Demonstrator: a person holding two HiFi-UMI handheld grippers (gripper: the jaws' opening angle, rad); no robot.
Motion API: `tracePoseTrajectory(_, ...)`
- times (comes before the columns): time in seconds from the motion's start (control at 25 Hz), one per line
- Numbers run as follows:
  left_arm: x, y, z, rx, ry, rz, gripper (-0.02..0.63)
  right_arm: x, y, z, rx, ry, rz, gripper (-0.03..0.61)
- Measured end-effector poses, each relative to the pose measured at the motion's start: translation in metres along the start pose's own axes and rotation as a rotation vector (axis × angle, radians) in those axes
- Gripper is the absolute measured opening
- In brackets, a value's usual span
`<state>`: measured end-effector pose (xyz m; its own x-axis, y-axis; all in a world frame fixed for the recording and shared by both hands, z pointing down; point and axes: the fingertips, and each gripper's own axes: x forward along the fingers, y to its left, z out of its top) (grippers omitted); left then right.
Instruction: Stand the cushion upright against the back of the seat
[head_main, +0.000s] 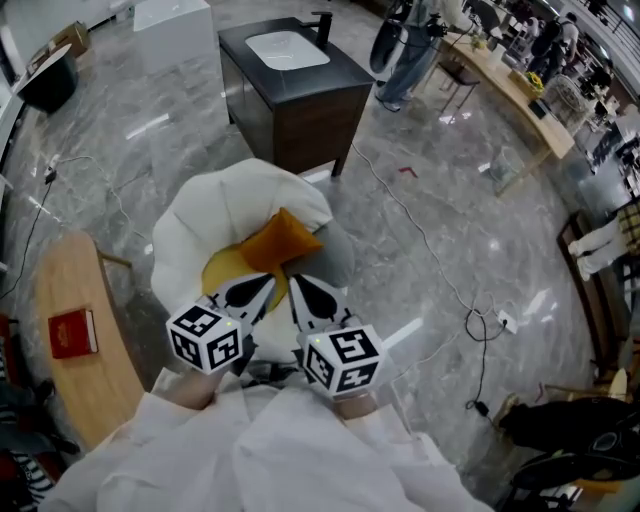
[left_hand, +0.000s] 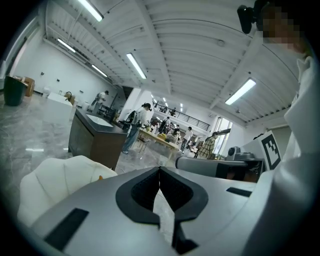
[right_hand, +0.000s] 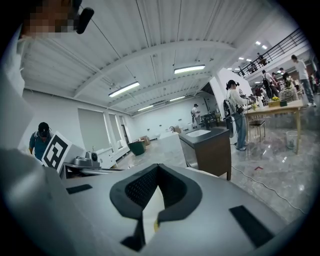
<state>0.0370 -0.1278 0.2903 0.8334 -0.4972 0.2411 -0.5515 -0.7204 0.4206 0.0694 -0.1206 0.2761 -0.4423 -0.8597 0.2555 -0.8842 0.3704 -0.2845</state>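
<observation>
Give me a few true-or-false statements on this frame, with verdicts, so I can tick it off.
1. The left gripper and the right gripper both have their jaws together, holding nothing. True.
2. The orange cushion sits in the white chair. True.
3. The red book lies in the white chair. False: it lies on the wooden table at the left.
4. The cabinet beyond the white chair is white with a dark basin. False: it is dark, with a white basin.
</observation>
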Motion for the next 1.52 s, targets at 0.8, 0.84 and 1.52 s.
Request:
tracePoseTrajectory(0.8,-0.004,-0.003,-0.013,-0.024,0.020,0.002,0.006,-0.002,0.006,-0.012,0.002,0.038,0.023,0.012)
tracePoseTrajectory(0.84,-0.003,-0.004,-0.013,-0.024,0.020,0.002,0.006,-0.003,0.005,-0.012,0.003,0.036,0.022,0.012)
tracePoseTrajectory(1.52,0.001,0.000,-0.007,-0.001,0.003,0.020,0.006,-0.004,-0.003,-0.008,-0.018,0.031,0.005,0.012)
